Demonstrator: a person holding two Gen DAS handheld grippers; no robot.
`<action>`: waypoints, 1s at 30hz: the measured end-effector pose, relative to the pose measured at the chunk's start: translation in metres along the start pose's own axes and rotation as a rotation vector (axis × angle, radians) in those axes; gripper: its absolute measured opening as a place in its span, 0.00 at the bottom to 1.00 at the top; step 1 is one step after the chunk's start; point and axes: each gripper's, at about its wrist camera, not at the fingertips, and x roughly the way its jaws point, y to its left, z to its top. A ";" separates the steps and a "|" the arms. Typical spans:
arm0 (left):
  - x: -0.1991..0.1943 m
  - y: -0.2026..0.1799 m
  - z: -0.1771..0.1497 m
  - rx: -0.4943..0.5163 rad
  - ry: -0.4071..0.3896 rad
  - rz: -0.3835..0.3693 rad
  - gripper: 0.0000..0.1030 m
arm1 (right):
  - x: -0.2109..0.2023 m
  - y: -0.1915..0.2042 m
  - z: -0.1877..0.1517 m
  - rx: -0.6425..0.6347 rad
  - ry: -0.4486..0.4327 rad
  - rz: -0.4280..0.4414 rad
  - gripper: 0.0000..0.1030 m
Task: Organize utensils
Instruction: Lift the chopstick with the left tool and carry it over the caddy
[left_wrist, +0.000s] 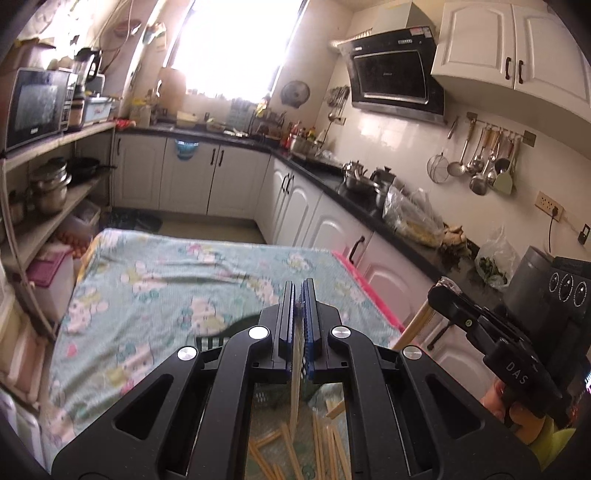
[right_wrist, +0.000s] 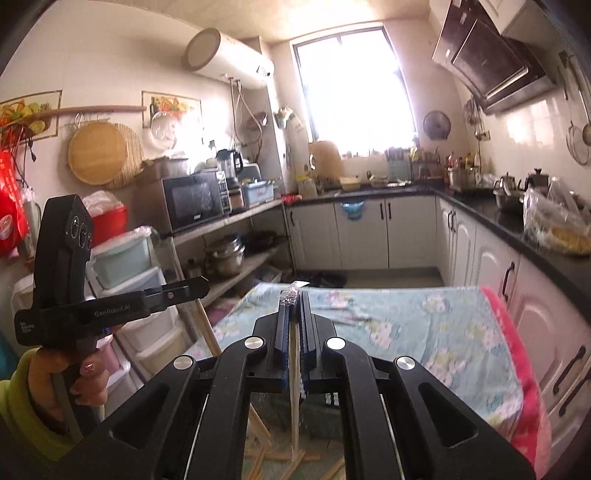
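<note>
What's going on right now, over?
Left gripper shut on a chopstick. Right gripper shut on a wrapped chopstick. More chopsticks loose on the floral cloth. Nothing blocking.

You can read "DAS" in pale capitals on the black body of the right gripper (left_wrist: 443, 286), low at the right of your left wrist view. In your right wrist view, the side of the left gripper (right_wrist: 205, 286) carries "SenRobotAI" or something close to it in pale letters; the middle letters are hard to make out. A smaller block of print sits at the rear end of that same body, too small to read. The microwave (right_wrist: 194, 201) has a short brand mark under its door, and the range hood (left_wrist: 395, 75) bears a small mark on its glass, neither legible.
</note>
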 end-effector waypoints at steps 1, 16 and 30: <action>-0.001 -0.001 0.004 0.006 -0.008 0.001 0.02 | 0.000 -0.001 0.004 -0.001 -0.009 -0.004 0.05; 0.008 0.016 0.053 0.074 -0.115 0.111 0.02 | 0.031 -0.024 0.037 0.022 -0.067 -0.082 0.05; 0.059 0.053 0.019 0.040 -0.028 0.119 0.02 | 0.070 -0.038 0.010 0.085 -0.015 -0.125 0.05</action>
